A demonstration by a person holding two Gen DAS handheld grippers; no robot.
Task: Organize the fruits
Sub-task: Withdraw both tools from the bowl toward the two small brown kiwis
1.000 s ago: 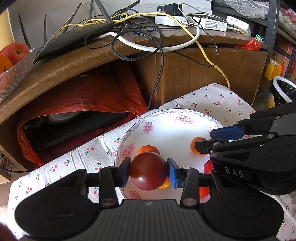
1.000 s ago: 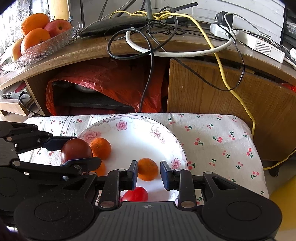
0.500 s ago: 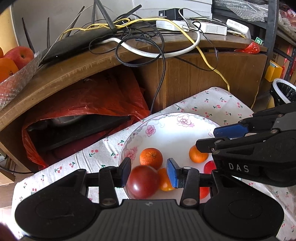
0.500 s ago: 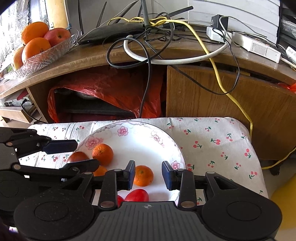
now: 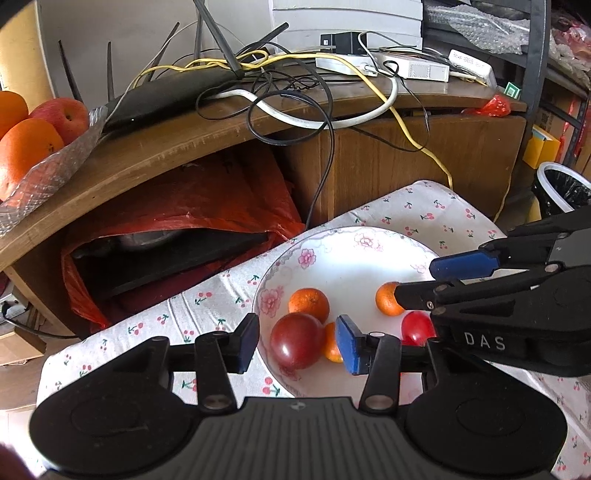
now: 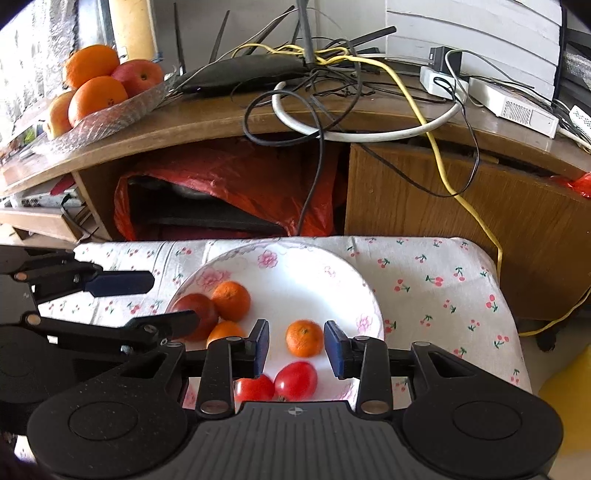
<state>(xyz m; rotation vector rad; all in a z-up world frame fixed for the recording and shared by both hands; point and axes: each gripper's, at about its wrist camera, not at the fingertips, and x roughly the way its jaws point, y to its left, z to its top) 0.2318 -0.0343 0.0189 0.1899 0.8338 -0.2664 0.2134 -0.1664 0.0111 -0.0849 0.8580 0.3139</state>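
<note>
The left tool [image 5: 297, 339] hangs with its jaws spread around a dark red fruit [image 5: 296, 345] resting on the floral plate [image 5: 347, 254] beside small oranges [image 5: 308, 303].

- A curved wooden counter [image 6: 207, 125] stands at the back, with a wooden cabinet door [image 6: 436, 221] under it on the right.
- A black router [image 6: 243, 74], white boxes [image 6: 513, 107] and tangled cables [image 6: 321, 110] lie on top.
- A red plastic bag [image 5: 207, 199] fills the open space below.
- A cloth with cherry print [image 6: 436, 280] covers the low surface in front.
- Daylight falls on the pale wall [image 5: 122, 33].
</note>
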